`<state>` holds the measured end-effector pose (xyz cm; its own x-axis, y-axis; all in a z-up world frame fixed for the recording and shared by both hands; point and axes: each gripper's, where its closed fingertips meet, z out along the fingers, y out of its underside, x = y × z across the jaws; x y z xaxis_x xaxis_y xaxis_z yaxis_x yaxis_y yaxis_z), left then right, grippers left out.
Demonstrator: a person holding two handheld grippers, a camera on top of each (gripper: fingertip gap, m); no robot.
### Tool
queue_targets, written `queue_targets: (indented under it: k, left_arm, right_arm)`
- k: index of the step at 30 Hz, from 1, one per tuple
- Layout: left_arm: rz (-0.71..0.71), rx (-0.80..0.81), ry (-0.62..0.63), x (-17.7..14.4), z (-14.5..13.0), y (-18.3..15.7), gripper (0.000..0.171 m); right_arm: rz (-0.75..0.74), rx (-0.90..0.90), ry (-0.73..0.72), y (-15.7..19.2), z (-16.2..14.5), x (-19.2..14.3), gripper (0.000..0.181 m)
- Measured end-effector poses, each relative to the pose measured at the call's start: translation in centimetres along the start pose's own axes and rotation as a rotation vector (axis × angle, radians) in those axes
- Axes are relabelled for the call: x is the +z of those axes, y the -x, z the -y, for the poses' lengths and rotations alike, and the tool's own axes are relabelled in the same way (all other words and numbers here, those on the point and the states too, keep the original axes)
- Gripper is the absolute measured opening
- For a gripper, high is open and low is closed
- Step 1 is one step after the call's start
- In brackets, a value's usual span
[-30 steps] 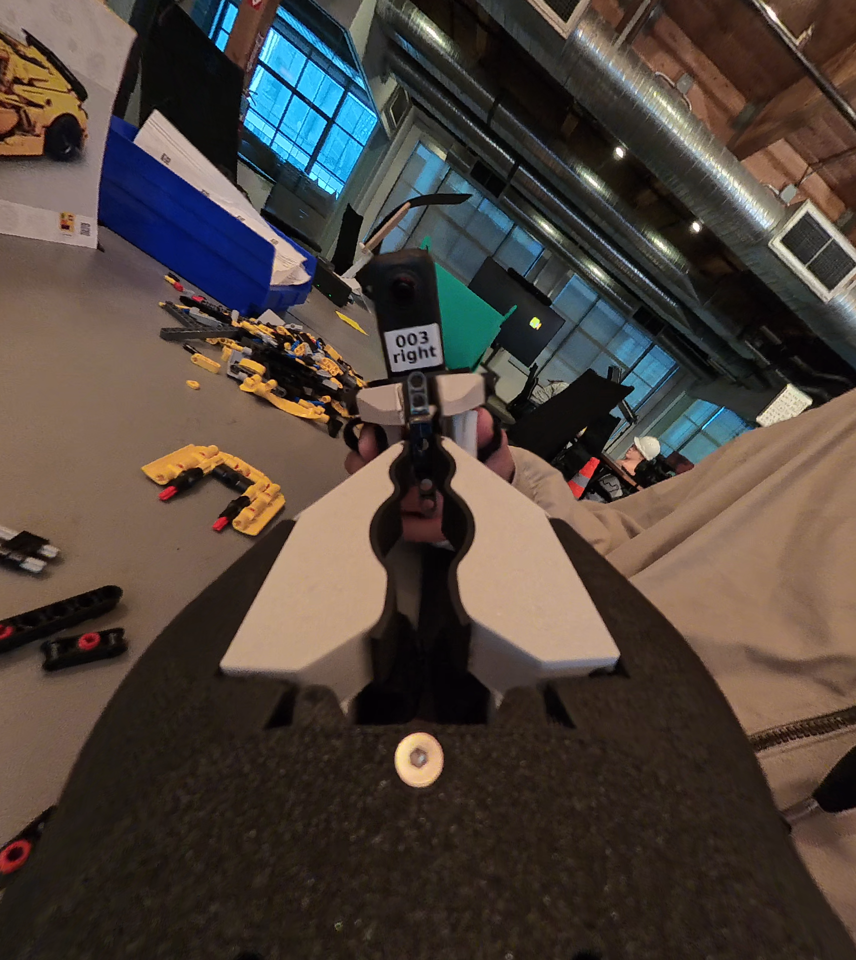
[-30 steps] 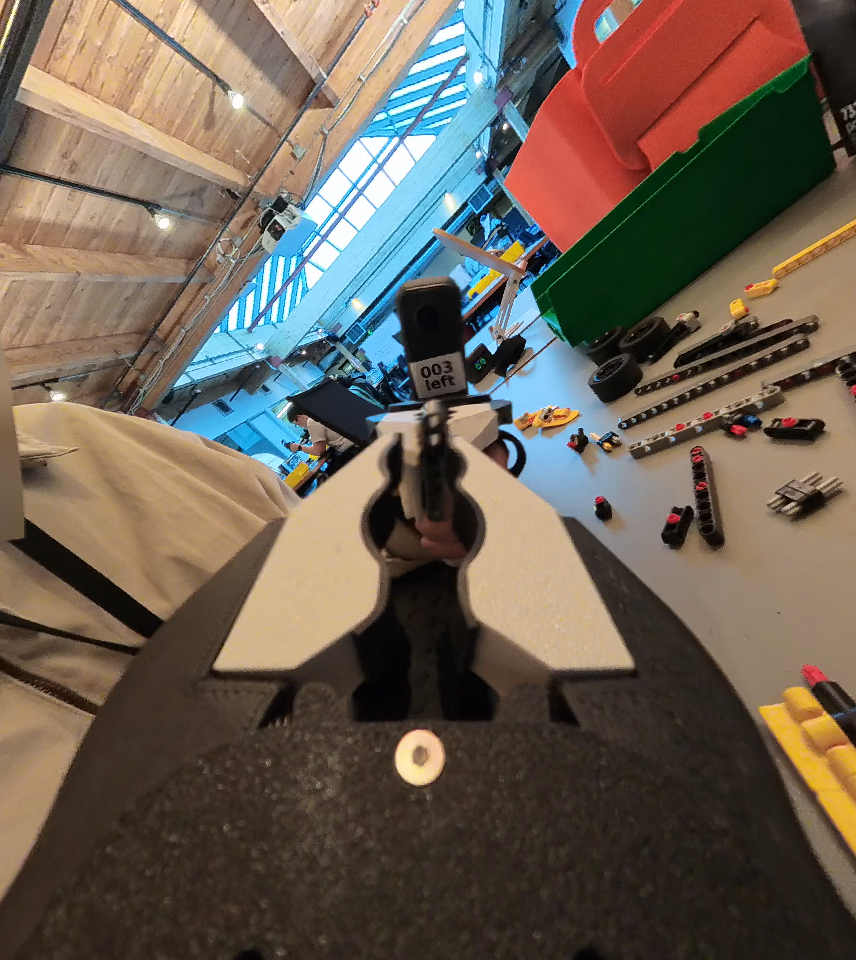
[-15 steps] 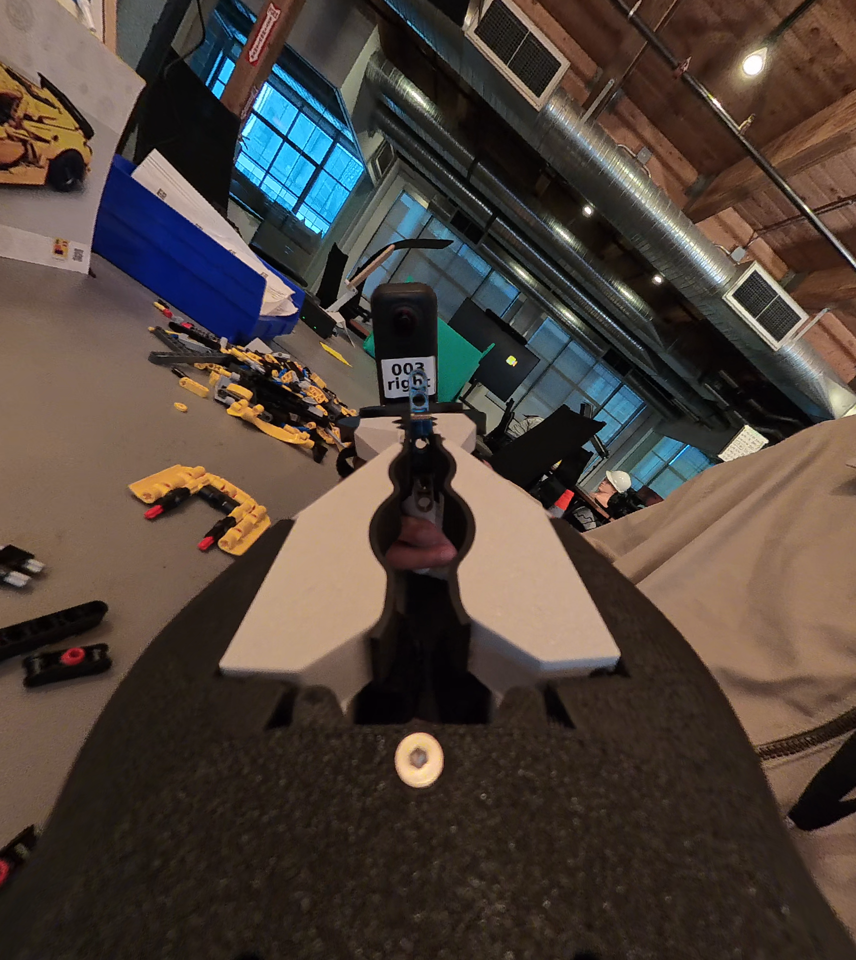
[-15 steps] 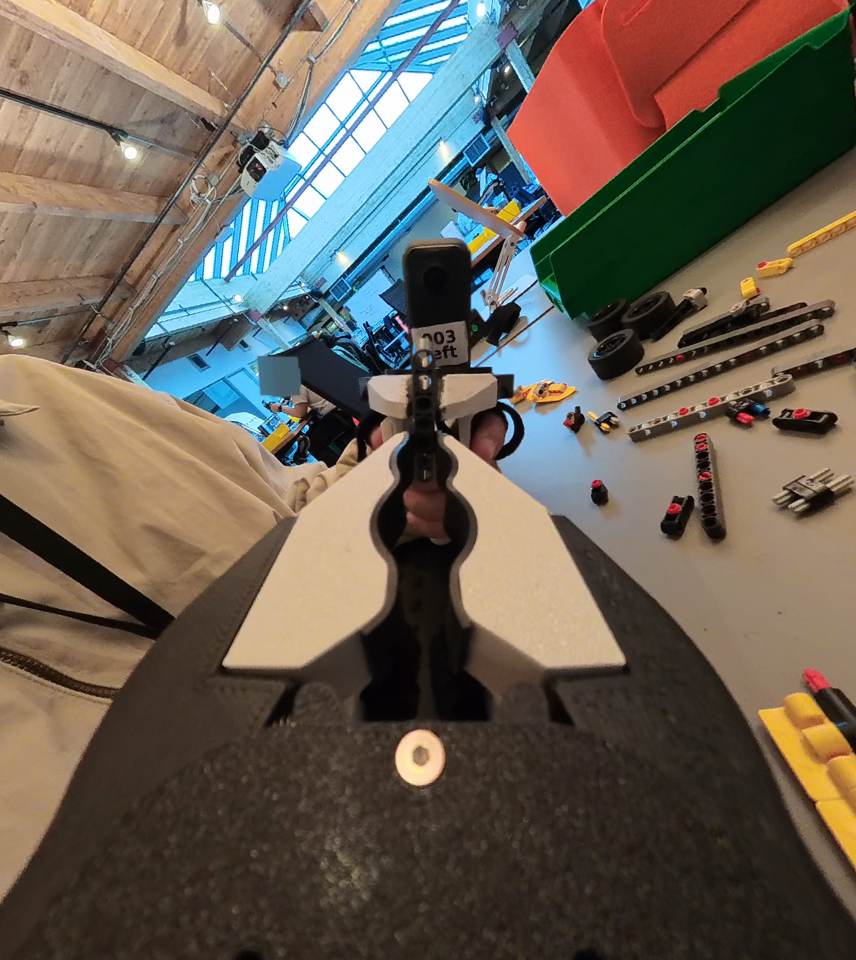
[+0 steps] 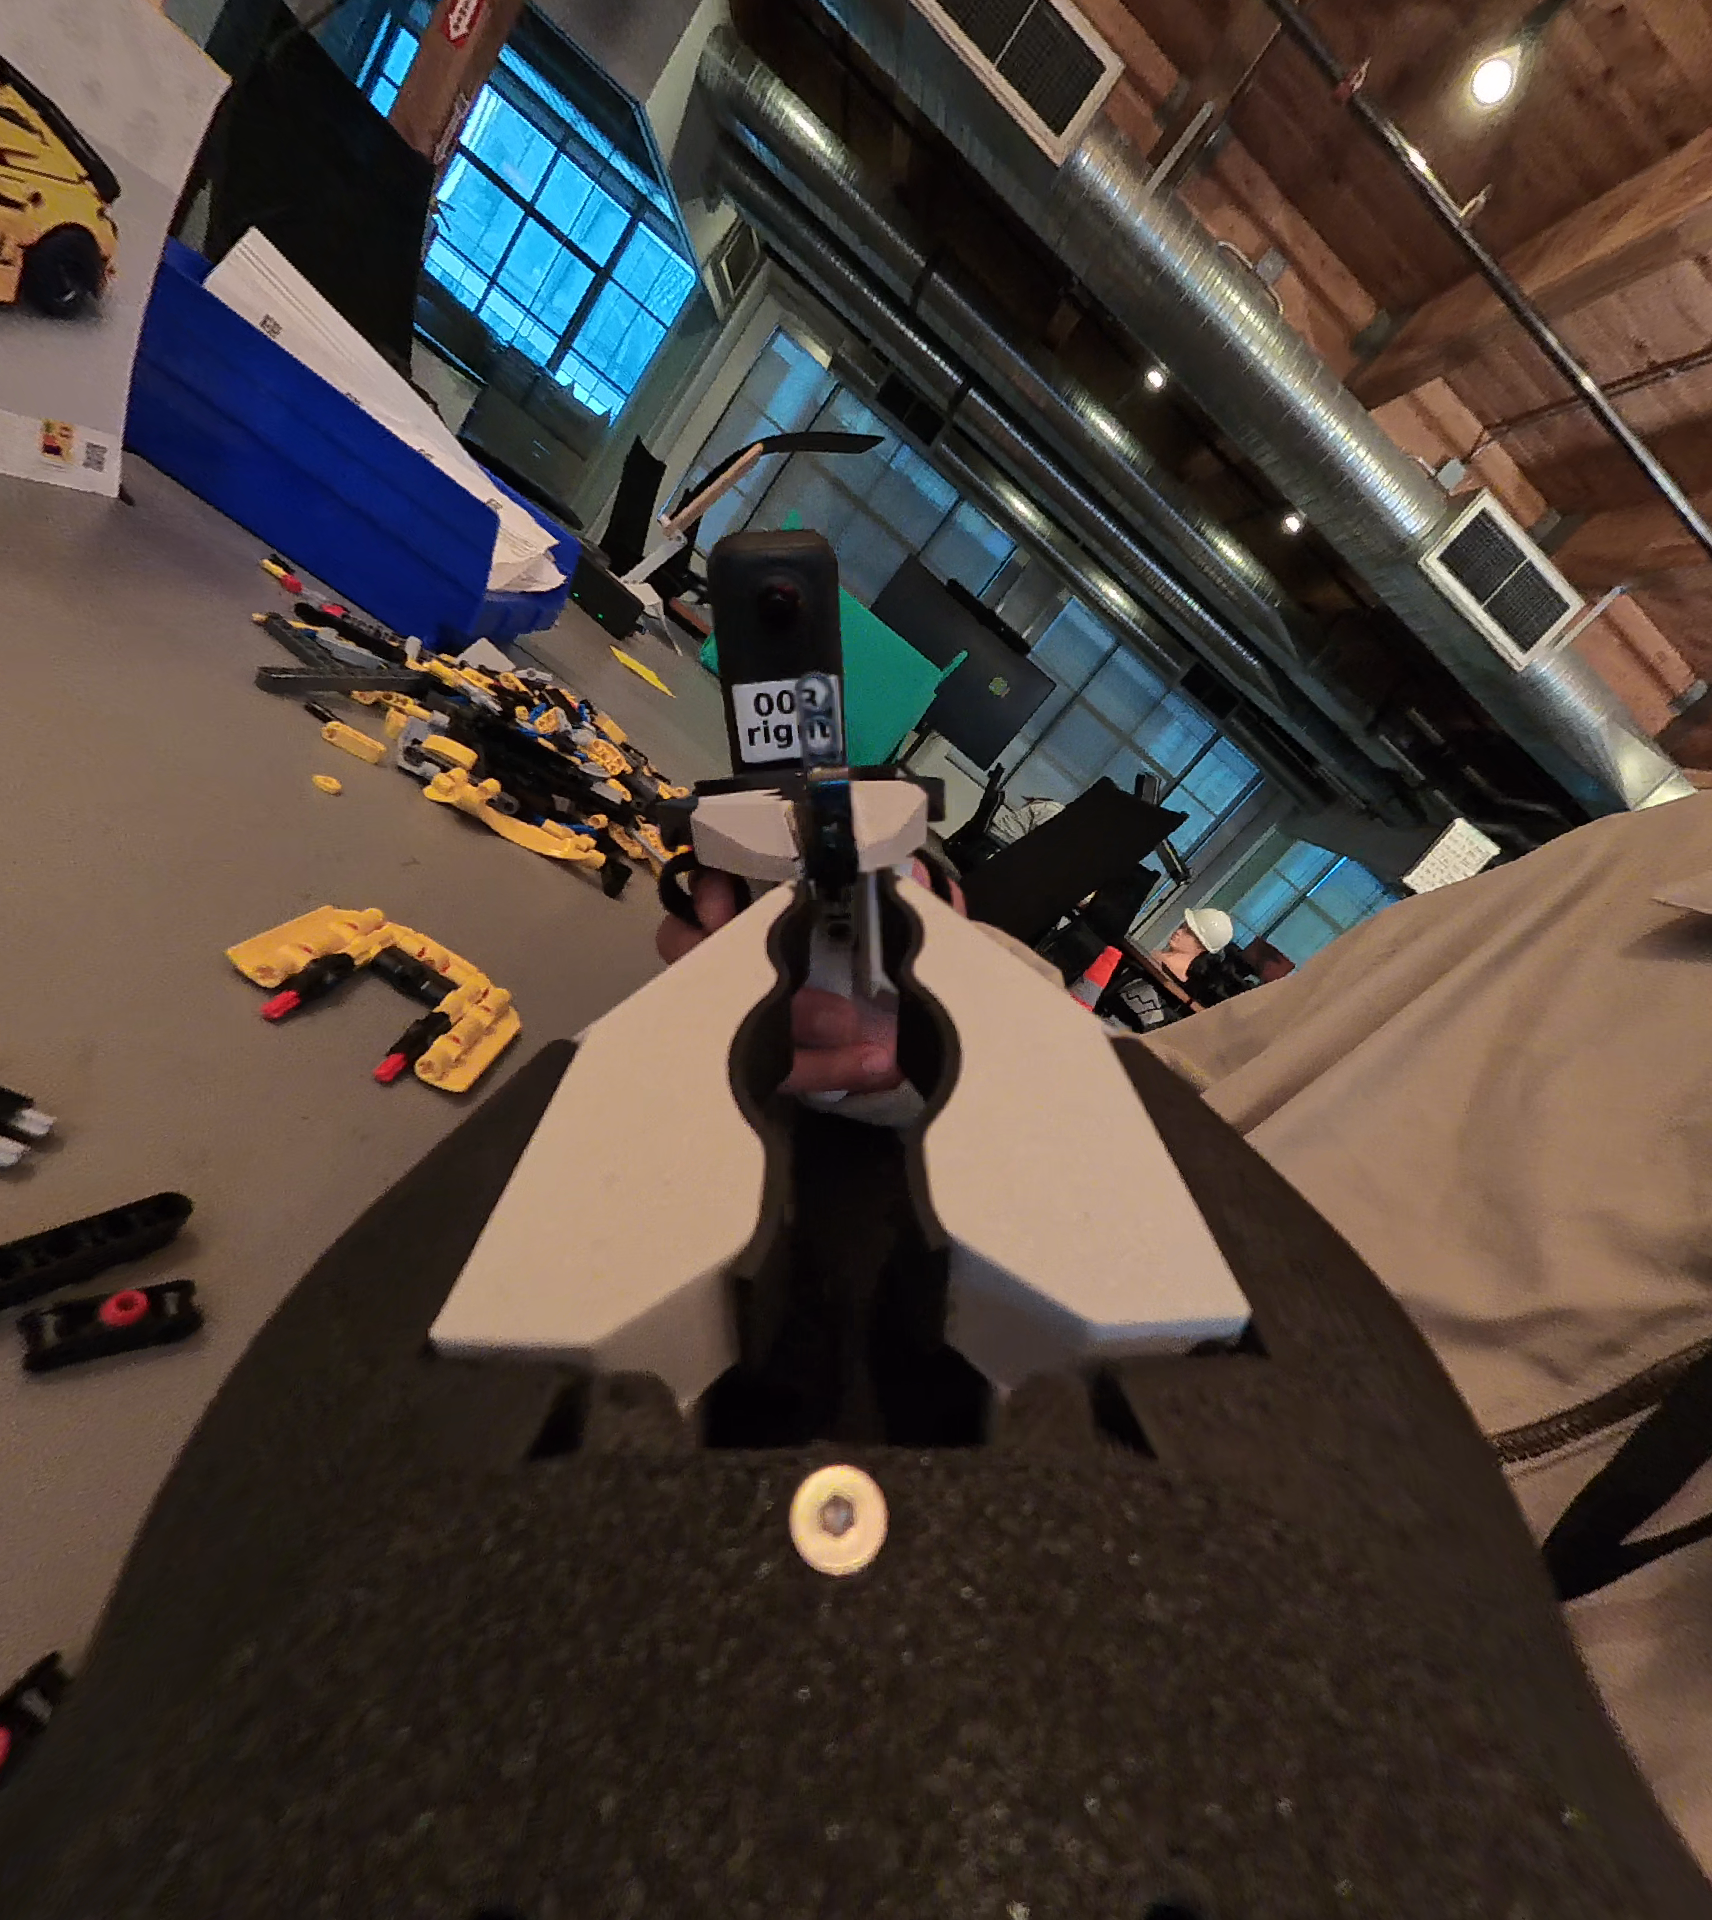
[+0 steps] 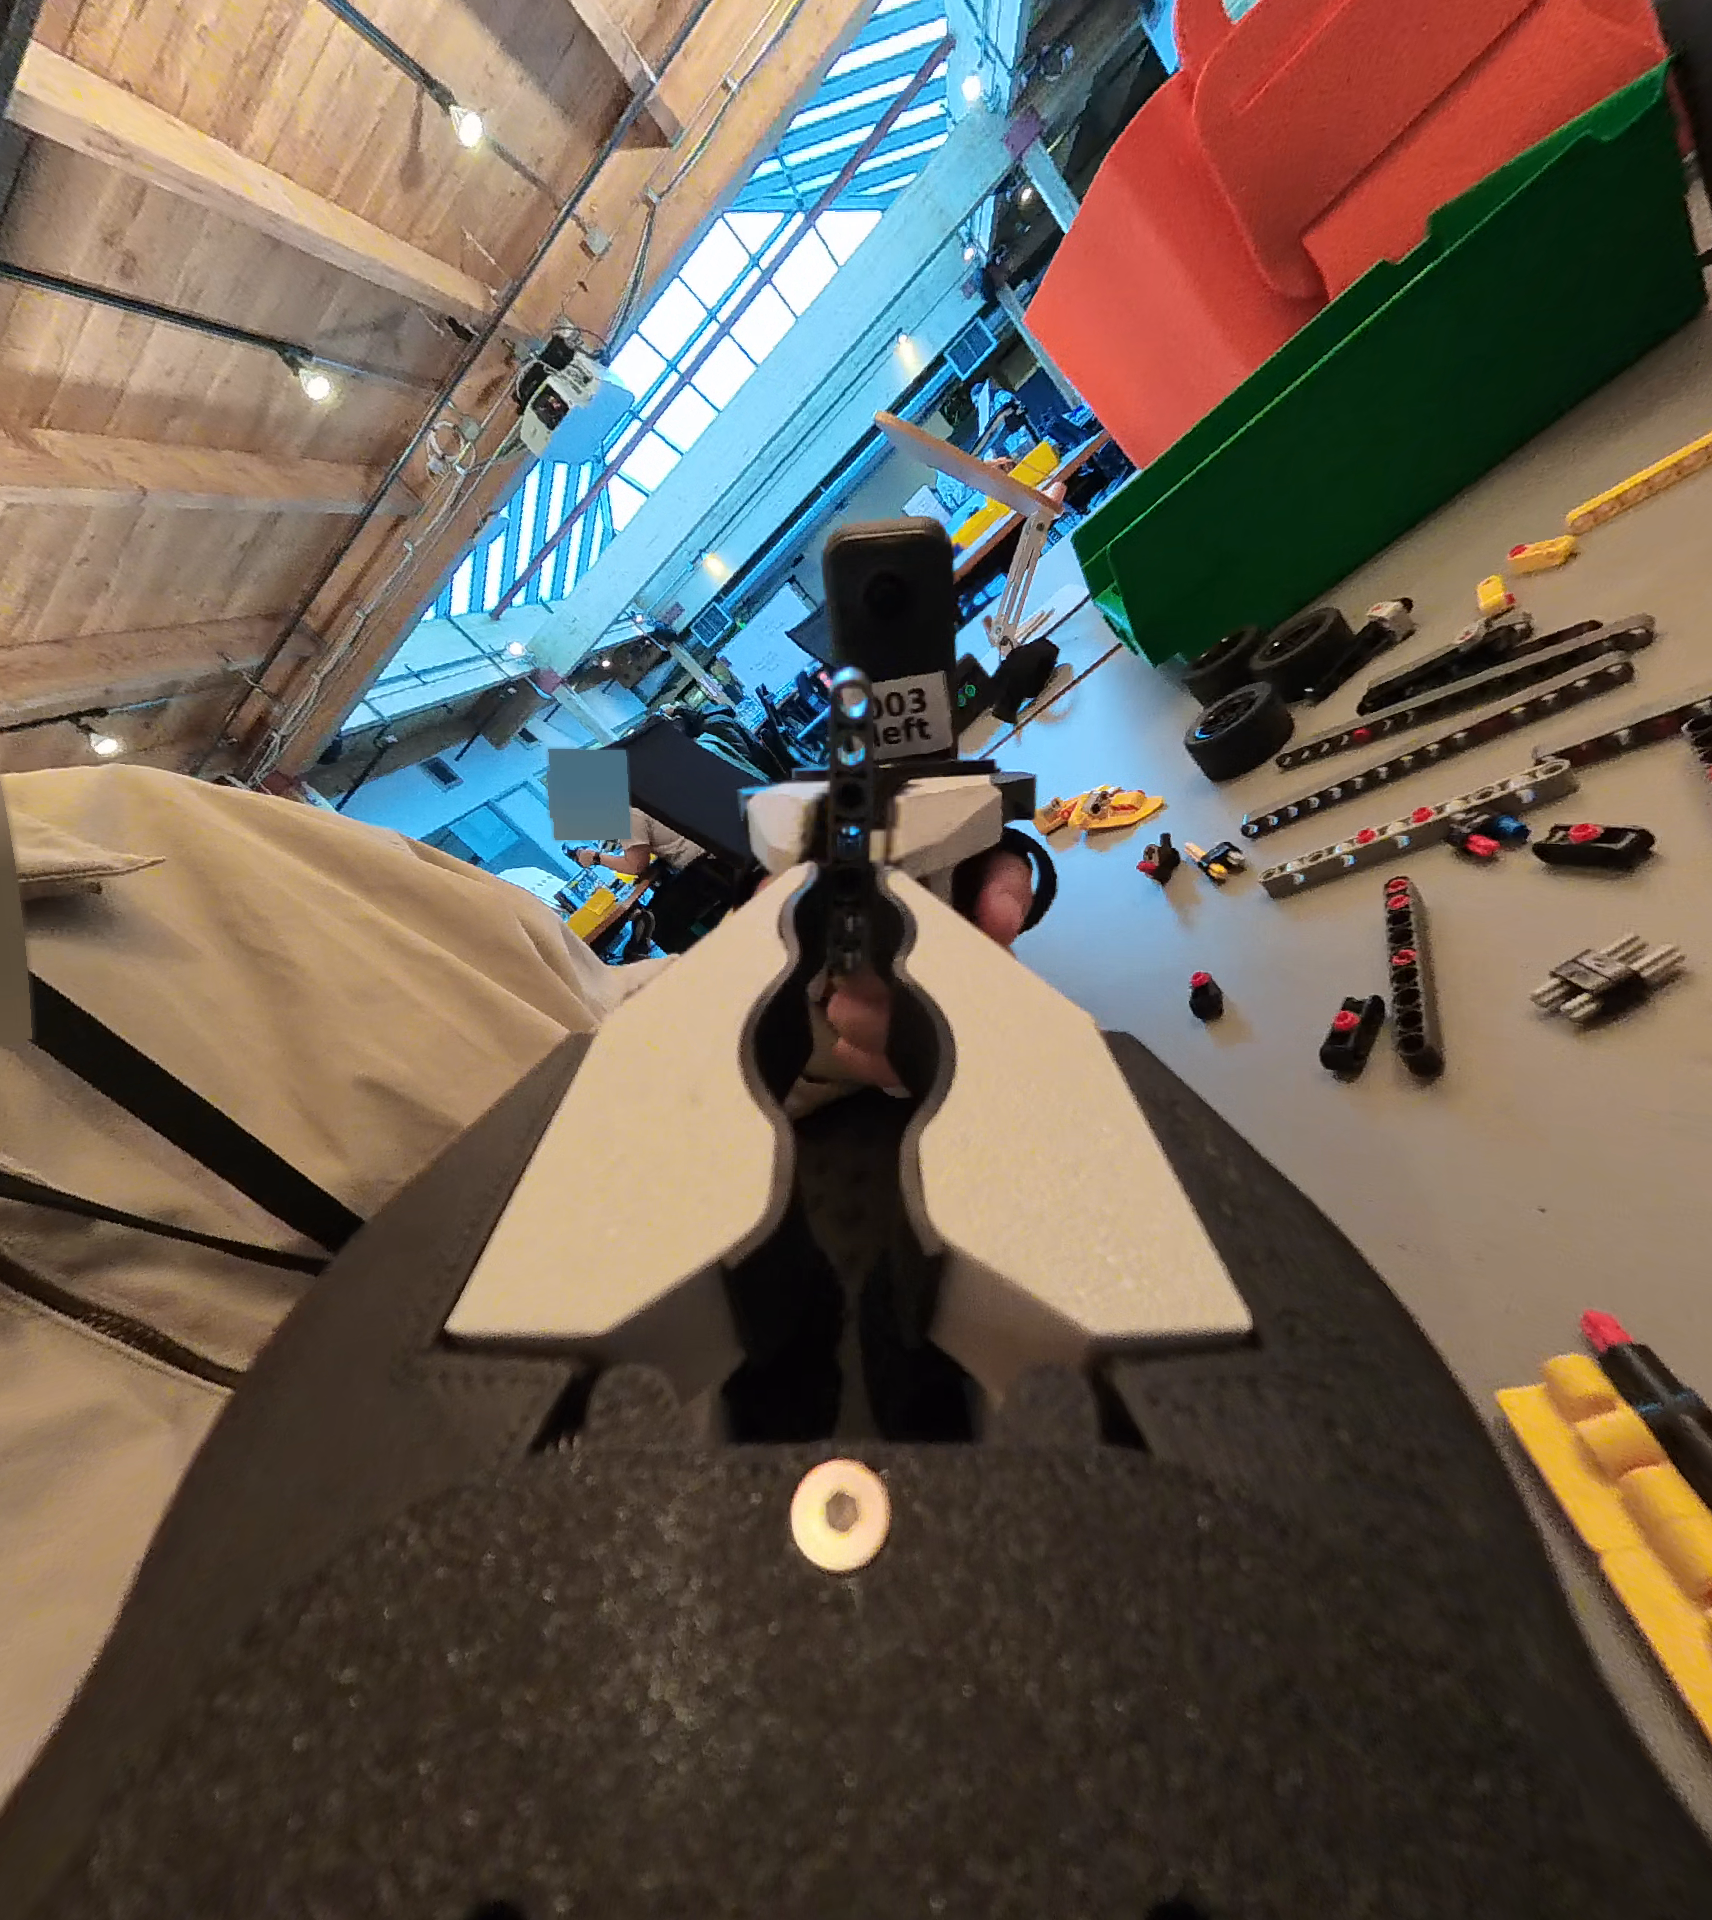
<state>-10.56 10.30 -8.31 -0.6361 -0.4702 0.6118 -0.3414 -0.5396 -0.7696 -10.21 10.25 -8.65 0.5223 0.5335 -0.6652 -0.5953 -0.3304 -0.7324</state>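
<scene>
- Your left gripper is lifted off the grey table, with its 2 white fingers drawn together at the tips.
- Your right gripper faces it head-on, tips almost meeting, its own fingers just as close together.
- A slim black beam with a row of holes stands upright between the 2 sets of tips; from the left wrist view the same piece rises in front of the other tool's camera.
- Both claws appear pinched on this beam, the left on its farther part and the right on the nearer part, though the exact contact is hard to see at this angle.
- Your hand shows through the gap behind the left fingers, gripping the right tool's handle.
- Left of you on the table lie an L-shaped yellow assembly, a pile of yellow and black parts and a blue bin.
- On the other side sit black wheels, long black beams, a grey beam and a green bin with an orange bin behind it.
- A yellow panel lies close under your right gripper, apart from it.
- Your beige jacket fills the side between the 2 tools.
</scene>
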Motion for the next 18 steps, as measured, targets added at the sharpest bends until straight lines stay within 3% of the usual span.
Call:
queue_targets:
  k: [4, 6, 8, 18]
  left_arm:
    - [0.015, 0.003, 0.029, 0.3, -0.5, 0.2, 0.025]
    - [0.022, 0.004, 0.028, 0.3, -0.4, 0.3, 0.022]
    - [0.032, 0.023, 0.028, 0.2, -0.4, 0.2, 0.008]
    - [0.072, 0.168, 0.165, 0.0, -2.1, 0.3, 0.007]
  right_arm:
    - [-0.010, -0.009, 0.031, -0.1, -0.5, 0.2, 0.006]
    - [-0.009, -0.012, 0.049, 0.0, -0.8, 0.5, 0.007]
    - [-0.020, -0.014, 0.059, -0.2, -1.0, 0.6, 0.007]
    - [-0.022, -0.016, 0.153, -0.3, -2.1, -0.3, 0.006]
